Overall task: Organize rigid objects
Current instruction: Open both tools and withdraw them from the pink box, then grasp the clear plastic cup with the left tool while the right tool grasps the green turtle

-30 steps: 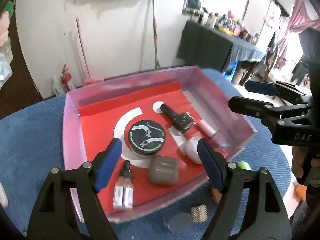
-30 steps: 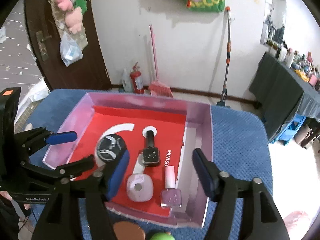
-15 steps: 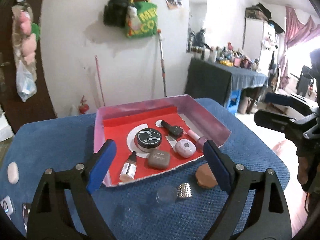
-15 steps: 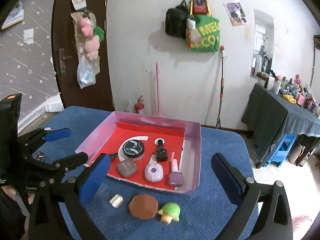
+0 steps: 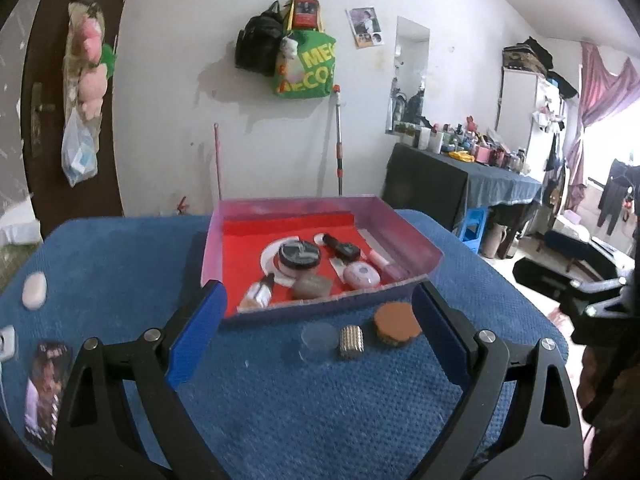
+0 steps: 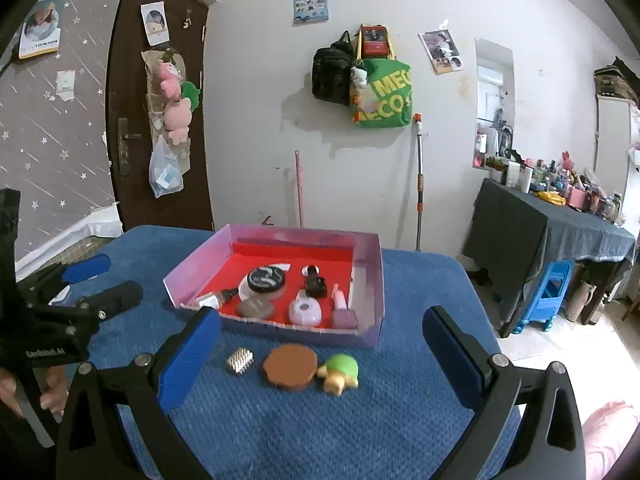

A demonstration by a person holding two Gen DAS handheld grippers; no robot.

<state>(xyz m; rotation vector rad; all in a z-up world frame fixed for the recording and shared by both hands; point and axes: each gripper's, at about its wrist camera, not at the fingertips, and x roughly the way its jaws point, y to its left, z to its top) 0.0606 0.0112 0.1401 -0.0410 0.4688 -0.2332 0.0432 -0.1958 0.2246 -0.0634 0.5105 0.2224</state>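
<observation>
A pink-walled tray (image 5: 416,236) (image 6: 374,280) with a red floor stands on the blue table. It holds a black round jar (image 5: 300,256), a dropper bottle (image 5: 258,294), a grey-brown case (image 5: 311,285), a pink round case (image 6: 305,312), a purple nail polish (image 6: 343,314) and a black bottle (image 6: 315,283). In front of the tray lie a silver studded block (image 6: 240,361), a brown round piece (image 6: 290,366), a green turtle toy (image 6: 339,370) and a clear lid (image 5: 318,336). My left gripper (image 5: 318,286) hovers short of them, its jaws opening and empty. My right gripper (image 6: 320,316) is open and empty.
A white oval piece (image 5: 34,289) and a photo card (image 5: 44,384) lie at the table's left. A hand (image 6: 52,392) holds the left gripper's handle. A dark table (image 6: 552,216) with several bottles and a blue stool (image 6: 548,296) stand to the right.
Both grippers have drawn back from over the tray and opened wider. The whole tray and the loose pieces in front of it have come into view.
</observation>
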